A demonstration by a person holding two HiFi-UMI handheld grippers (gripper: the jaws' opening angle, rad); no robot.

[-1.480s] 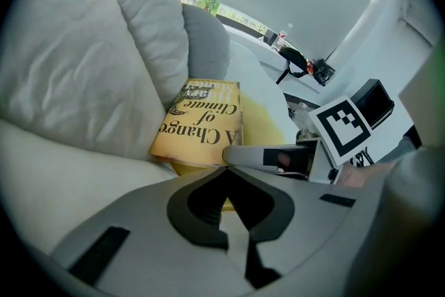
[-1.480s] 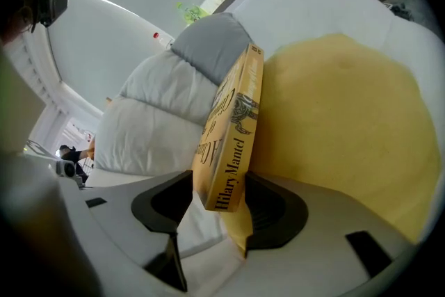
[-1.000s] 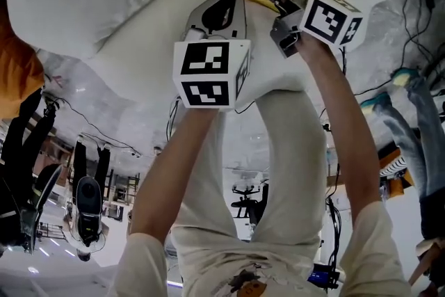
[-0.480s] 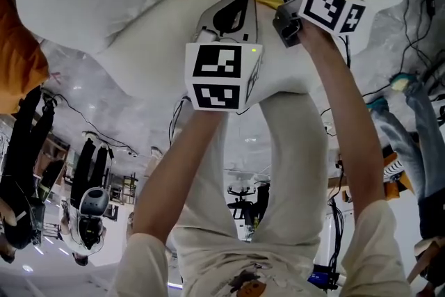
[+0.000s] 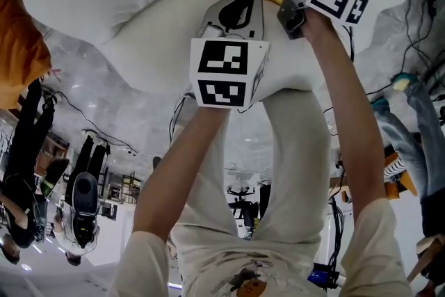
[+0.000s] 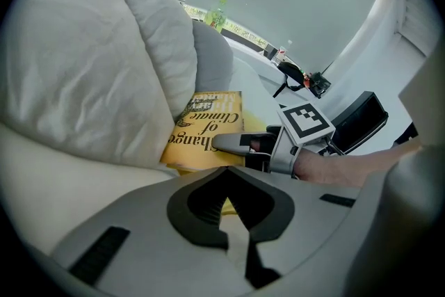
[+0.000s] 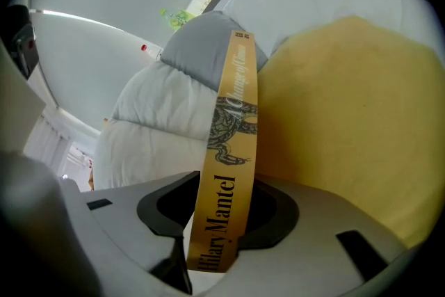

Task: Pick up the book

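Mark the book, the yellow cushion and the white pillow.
book (image 7: pixel 226 170): right gripper view, on its spine.
yellow cushion (image 7: pixel 348 122): right gripper view, on its face.
white pillow (image 6: pixel 73 69): left gripper view, on its broad side.

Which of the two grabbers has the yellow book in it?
The right hand-held gripper: its jaws have just been closing on the spine of the yellow book, which stands between them. The left hand-held gripper has its jaws together, holding nothing.
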